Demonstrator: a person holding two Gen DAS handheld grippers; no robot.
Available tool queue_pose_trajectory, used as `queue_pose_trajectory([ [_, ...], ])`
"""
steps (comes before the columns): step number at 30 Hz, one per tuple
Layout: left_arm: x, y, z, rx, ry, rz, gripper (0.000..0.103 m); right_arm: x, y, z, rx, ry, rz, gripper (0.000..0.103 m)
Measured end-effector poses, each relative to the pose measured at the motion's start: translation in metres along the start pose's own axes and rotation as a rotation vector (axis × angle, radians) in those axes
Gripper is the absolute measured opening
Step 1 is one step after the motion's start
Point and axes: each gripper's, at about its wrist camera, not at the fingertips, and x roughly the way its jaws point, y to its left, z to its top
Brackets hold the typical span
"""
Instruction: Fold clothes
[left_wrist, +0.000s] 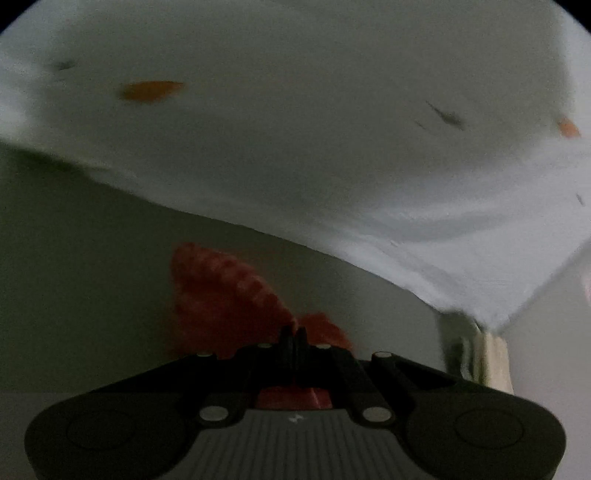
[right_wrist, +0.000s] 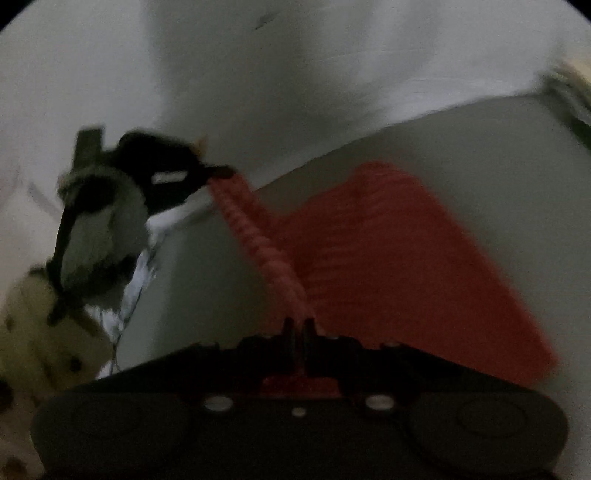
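Although both views are dim and blurred, a red ribbed garment is seen stretched between the 2 grippers, above a pale surface. The right gripper is clenched on a gathered edge of the cloth, which runs ahead of its fingers and up to the left, where the left gripper is seen from outside, clamped on the far end of the same edge. In the left wrist view the fingers of that gripper are pressed together on a bunch of the red fabric, which bulges just ahead and to the left of them.

The garment is judged to be light, soft and limp: the free panel hangs to the right of the taut edge and sags without any stiffness. The ribbed knit is likely to stretch rather than slip, so a firm pinch at the 2 ends of 1 edge is suited, with the span kept tight so that the panel drapes flat.

Beyond the grippers a white sheet with small orange marks is seen. A spotted cloth lies to the lower left of the right gripper.
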Motion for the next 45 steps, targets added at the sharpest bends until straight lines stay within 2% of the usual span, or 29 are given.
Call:
queue_pose_trajectory([
  [2,0.024,-0.025,-0.009,0.056,0.046,0.002,0.005,-0.012,-0.031,0.000,0.057,-0.021,-0.100,0.003],
  [5,0.049,-0.046,-0.027,0.097,0.125,-0.014,0.021,-0.019,-0.077,-0.002,0.098,-0.036,-0.308,0.003],
  [6,0.054,-0.051,-0.033,0.108,0.143,-0.022,0.029,-0.018,-0.089,-0.003,0.103,-0.033,-0.358,0.003],
  [7,0.056,-0.054,-0.040,0.126,0.154,-0.026,0.032,-0.017,-0.098,-0.004,0.111,-0.021,-0.377,0.004],
  [8,0.055,-0.055,-0.047,0.146,0.158,-0.028,0.035,-0.014,-0.103,-0.006,0.117,-0.012,-0.373,0.005],
  [11,0.047,-0.046,-0.066,0.181,0.175,0.007,0.036,-0.003,-0.094,-0.010,0.102,-0.016,-0.333,0.013],
  [16,0.024,-0.012,-0.083,0.150,0.196,0.084,0.040,0.035,-0.040,-0.011,-0.048,-0.020,-0.253,0.047],
  [19,0.009,0.009,-0.092,0.127,0.208,0.130,0.044,0.063,-0.017,-0.013,-0.129,-0.010,-0.284,0.052],
  [20,0.004,0.016,-0.096,0.120,0.212,0.145,0.044,0.072,-0.011,-0.013,-0.162,-0.002,-0.305,0.052],
  [21,-0.001,0.022,-0.099,0.119,0.215,0.164,0.044,0.081,-0.006,-0.014,-0.199,0.010,-0.327,0.047],
  [22,-0.007,0.028,-0.102,0.121,0.217,0.184,0.044,0.089,-0.001,-0.015,-0.243,0.033,-0.341,0.024],
  [23,-0.012,0.034,-0.106,0.114,0.221,0.199,0.044,0.093,0.003,-0.015,-0.283,0.053,-0.352,0.006],
  [24,-0.017,0.040,-0.109,0.099,0.227,0.205,0.045,0.091,0.007,-0.015,-0.307,0.051,-0.369,0.002],
  [27,-0.030,0.055,-0.116,0.041,0.245,0.201,0.045,0.062,0.009,-0.008,-0.292,0.008,-0.370,0.001],
  [31,-0.035,0.063,-0.132,0.022,0.279,0.181,0.048,0.013,-0.022,0.003,-0.190,-0.020,-0.481,0.001],
  [33,-0.032,0.063,-0.140,0.024,0.304,0.170,0.049,0.005,-0.045,0.002,-0.159,0.011,-0.538,0.001],
  [35,-0.022,0.061,-0.148,0.015,0.350,0.147,0.049,0.005,-0.062,0.000,-0.129,0.044,-0.549,0.002],
  [36,-0.018,0.059,-0.152,0.012,0.371,0.130,0.050,0.004,-0.066,-0.001,-0.110,0.034,-0.540,0.005],
  [38,-0.011,0.054,-0.161,0.017,0.401,0.104,0.056,0.000,-0.073,-0.001,-0.065,0.007,-0.522,0.020],
  [39,-0.008,0.052,-0.165,0.020,0.415,0.093,0.060,-0.001,-0.075,-0.001,-0.039,-0.015,-0.519,0.041],
  [40,-0.005,0.050,-0.169,0.026,0.429,0.085,0.060,0.001,-0.076,-0.002,-0.022,-0.034,-0.521,0.053],
  [42,0.001,0.041,-0.178,0.072,0.433,0.085,0.067,0.006,-0.077,-0.002,-0.005,-0.055,-0.527,0.051],
  [45,0.003,0.024,-0.187,0.185,0.428,0.101,0.067,0.015,-0.074,-0.007,-0.039,-0.033,-0.536,0.051],
])
